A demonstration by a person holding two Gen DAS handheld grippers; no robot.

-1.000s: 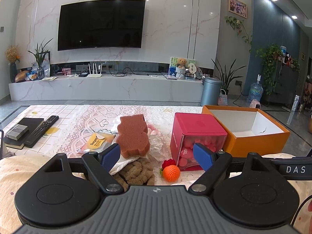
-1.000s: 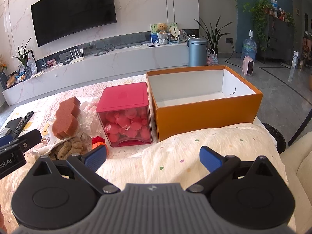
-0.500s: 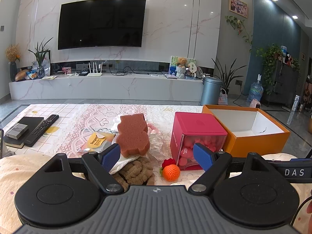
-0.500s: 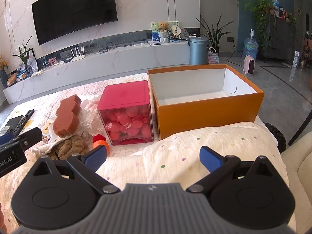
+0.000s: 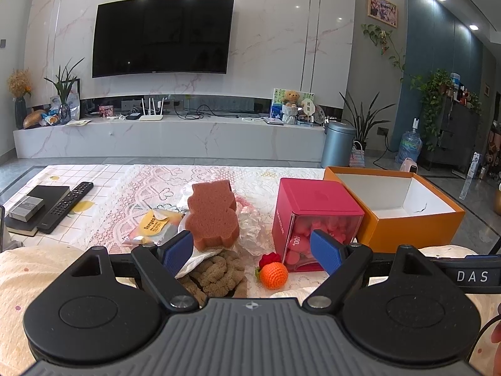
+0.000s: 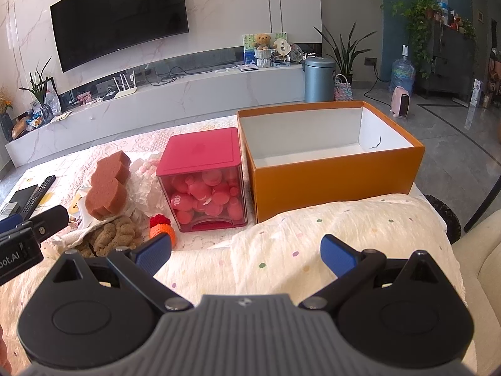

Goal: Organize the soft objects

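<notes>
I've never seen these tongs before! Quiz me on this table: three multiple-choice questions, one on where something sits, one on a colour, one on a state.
1. Where is the crochet orange ball?
A. inside the orange box
B. on the cloth before the pink container
C. on the remote

2. What colour is the bear-shaped sponge?
A. brown
B. green
C. white

3. How is the orange box?
A. lidded
B. open, nothing visible inside
C. full of toys

Answers:
1 B, it lies before the pink container.
2 A, it is rust-brown.
3 B, only bare white walls and floor show.
</notes>
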